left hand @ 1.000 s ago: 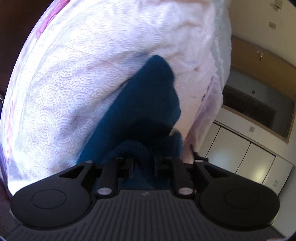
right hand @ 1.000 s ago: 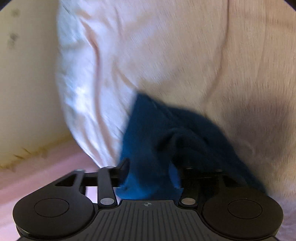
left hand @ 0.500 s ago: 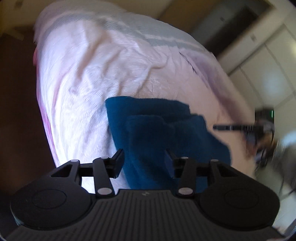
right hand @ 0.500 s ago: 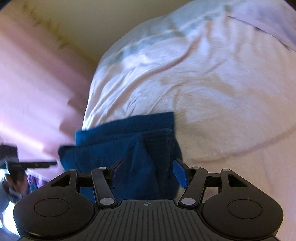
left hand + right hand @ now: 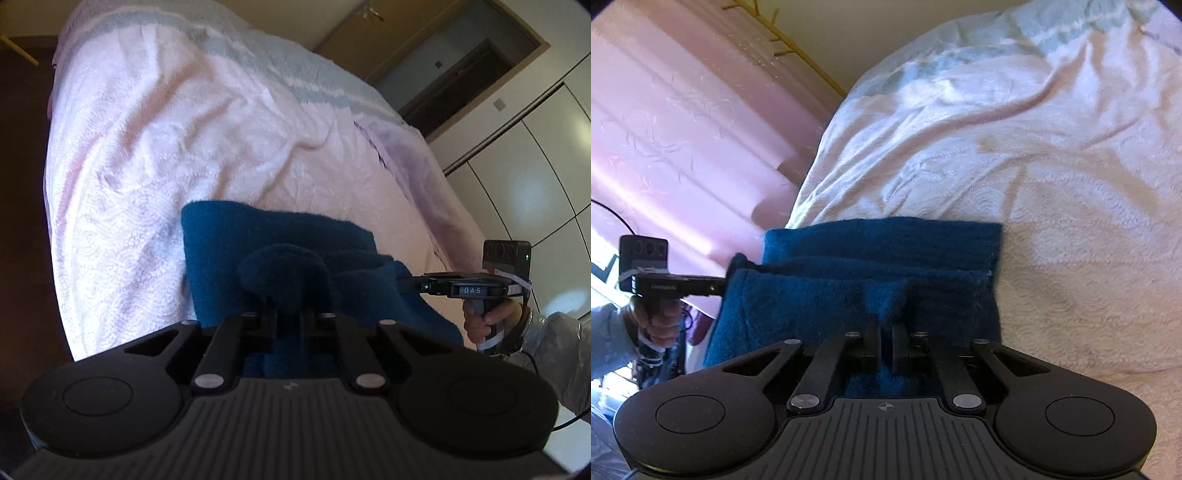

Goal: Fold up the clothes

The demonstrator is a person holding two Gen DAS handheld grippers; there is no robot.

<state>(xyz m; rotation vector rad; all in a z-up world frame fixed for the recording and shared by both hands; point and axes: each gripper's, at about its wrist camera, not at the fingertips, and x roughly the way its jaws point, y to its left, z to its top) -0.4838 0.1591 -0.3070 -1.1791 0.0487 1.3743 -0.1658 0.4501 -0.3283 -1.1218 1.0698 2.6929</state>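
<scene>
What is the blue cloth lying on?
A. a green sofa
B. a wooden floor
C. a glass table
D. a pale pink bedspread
D: the folded blue cloth lies on the wrinkled pale pink bedspread, which spreads out all around it in both wrist views; the left gripper and the right gripper are each shut on a fold of it.

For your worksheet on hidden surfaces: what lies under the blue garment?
The blue garment rests on a pink bedspread, visible all round it. The covered patch of bedspread, and anything between the garment's folded layers, cannot be seen.
</scene>
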